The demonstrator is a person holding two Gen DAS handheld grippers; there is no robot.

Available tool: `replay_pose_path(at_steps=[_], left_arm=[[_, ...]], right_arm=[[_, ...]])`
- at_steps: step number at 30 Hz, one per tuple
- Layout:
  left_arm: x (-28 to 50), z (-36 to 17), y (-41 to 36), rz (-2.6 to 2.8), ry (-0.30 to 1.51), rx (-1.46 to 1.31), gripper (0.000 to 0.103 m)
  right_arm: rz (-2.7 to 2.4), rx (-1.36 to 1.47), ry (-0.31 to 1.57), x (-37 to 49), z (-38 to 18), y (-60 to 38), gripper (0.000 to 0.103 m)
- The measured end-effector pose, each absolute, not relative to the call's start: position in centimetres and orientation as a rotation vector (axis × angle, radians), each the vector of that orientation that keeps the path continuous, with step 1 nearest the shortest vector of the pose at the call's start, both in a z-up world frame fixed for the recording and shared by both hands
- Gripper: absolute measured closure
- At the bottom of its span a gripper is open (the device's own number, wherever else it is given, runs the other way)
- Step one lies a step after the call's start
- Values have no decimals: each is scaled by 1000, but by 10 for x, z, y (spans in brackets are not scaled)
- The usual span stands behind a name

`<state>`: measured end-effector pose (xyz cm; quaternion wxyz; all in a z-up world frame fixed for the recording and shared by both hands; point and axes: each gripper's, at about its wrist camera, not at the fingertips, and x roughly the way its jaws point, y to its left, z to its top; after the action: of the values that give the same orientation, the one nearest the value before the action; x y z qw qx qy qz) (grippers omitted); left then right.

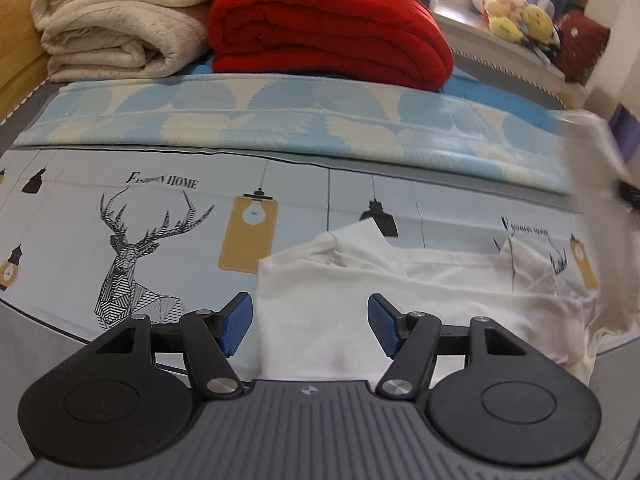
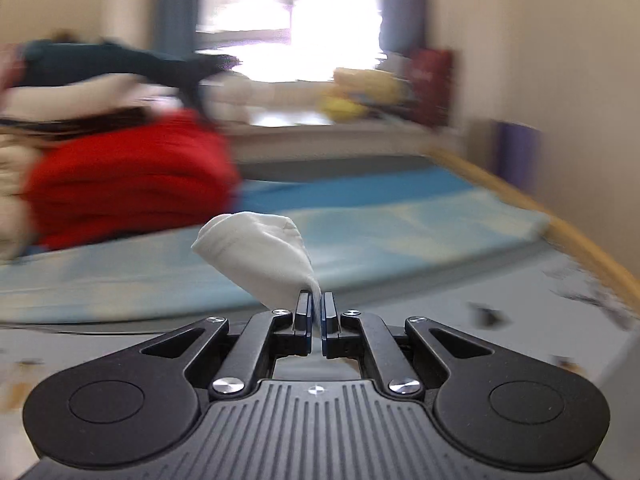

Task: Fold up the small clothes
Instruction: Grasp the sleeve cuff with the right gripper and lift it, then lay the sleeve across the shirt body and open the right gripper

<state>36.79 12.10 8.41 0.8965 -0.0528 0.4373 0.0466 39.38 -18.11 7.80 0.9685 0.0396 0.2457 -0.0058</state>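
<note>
Left gripper (image 1: 310, 330) hangs with jaws spread wide above the white garment (image 1: 360, 300), which lies rumpled on the deer-print sheet (image 1: 120, 216), nothing pinched. Over to the right wrist view: right gripper (image 2: 316, 312) clamped tight on a bunched fold of that white cloth, background blurred.

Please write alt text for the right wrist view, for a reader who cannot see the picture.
The right gripper holds a bunched corner of white cloth pinched between its closed jaws, lifted above the bed. Behind it, blurred, lie a pale blue mat, a folded red blanket at the left and a bright window.
</note>
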Motion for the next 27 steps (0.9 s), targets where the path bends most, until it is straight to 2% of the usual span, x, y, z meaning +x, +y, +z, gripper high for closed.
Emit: replay_pose_path(at_steps=[4, 5, 7, 10, 12, 16, 21, 27], left_arm=[[369, 90, 135, 113, 898, -151, 34], [369, 91, 139, 118, 899, -161, 34], [369, 92, 146, 130, 901, -180, 33], [368, 95, 154, 136, 897, -203, 33], [367, 99, 158, 138, 888, -209, 33], [366, 99, 160, 145, 890, -215, 33], [367, 98, 153, 145, 894, -204, 33], [371, 93, 151, 152, 891, -176, 33]], right_arm=[[271, 119, 562, 376, 66, -76, 97], [348, 121, 629, 373, 55, -54, 97], [450, 144, 791, 369, 30, -28, 89], [538, 158, 958, 360, 5, -26, 88], [541, 103, 964, 352, 8, -40, 86], [480, 61, 910, 348, 33, -93, 73], [353, 18, 792, 341, 60, -169, 68], [156, 50, 739, 339, 35, -247, 67]])
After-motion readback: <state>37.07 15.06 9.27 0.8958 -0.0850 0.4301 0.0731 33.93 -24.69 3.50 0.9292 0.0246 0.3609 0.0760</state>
